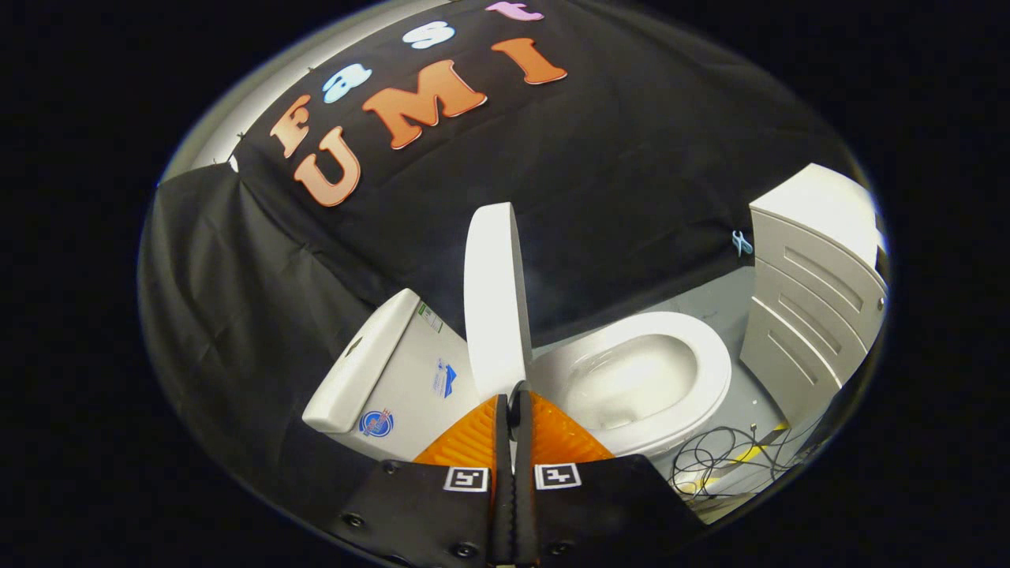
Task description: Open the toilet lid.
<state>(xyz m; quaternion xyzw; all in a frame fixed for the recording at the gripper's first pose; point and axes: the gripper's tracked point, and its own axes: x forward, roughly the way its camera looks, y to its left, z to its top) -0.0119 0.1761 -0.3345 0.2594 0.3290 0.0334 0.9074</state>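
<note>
Hand-held gripper tilted and aimed at a toilet, fingers drawn nearly together with only a thin slit between them, pinching nothing that can be made out. Tips just below the lower edge of the raised lid, seemingly touching it, though contact hard to confirm. Lid standing upright, long axis running from the fingertips up toward the black cloth wall, broad face turned toward the bowl. Tank just beside the lid on one side, stickers on its front; seat and open bowl on the other, bowl's long axis pointing away from the tank toward a white cabinet with drawers. Tangle of dark cables on the floor near the bowl, beside yellow-and-black tape. Small blue clip on the cloth near the cabinet.
</note>
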